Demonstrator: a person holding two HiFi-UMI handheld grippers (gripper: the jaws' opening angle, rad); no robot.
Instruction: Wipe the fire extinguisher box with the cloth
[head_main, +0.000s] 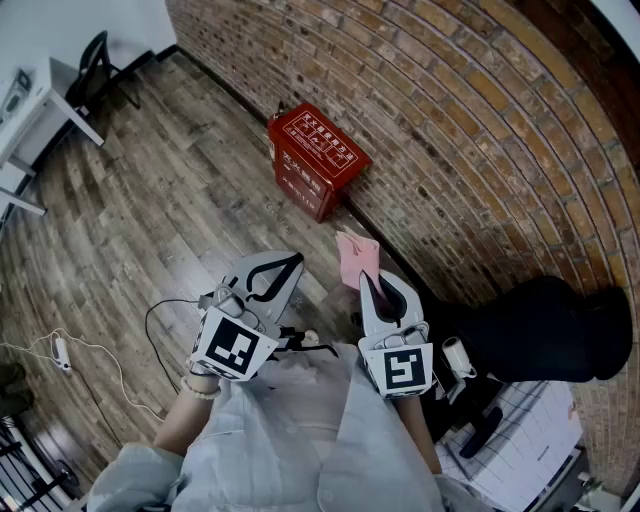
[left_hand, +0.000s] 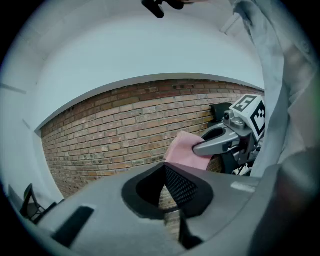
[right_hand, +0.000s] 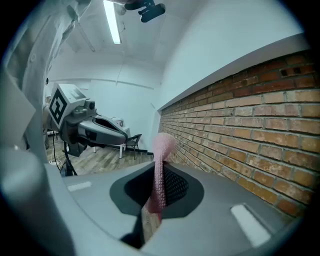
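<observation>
The red fire extinguisher box (head_main: 315, 160) stands on the wood floor against the brick wall, well ahead of both grippers. My right gripper (head_main: 368, 282) is shut on a pink cloth (head_main: 357, 257), which sticks up out of its jaws. In the right gripper view the cloth (right_hand: 161, 165) rises as a narrow strip between the pads. My left gripper (head_main: 291, 263) hangs beside it to the left, jaws together and holding nothing. The left gripper view shows the cloth (left_hand: 182, 151) in the right gripper (left_hand: 197, 148) before the wall; the box is out of that view.
The brick wall (head_main: 480, 130) runs along the right. A black bag (head_main: 555, 330) and papers (head_main: 530, 450) lie at lower right. A white desk (head_main: 35, 115) and black chair (head_main: 95, 60) stand far left. A cable with a power strip (head_main: 60, 350) trails on the floor.
</observation>
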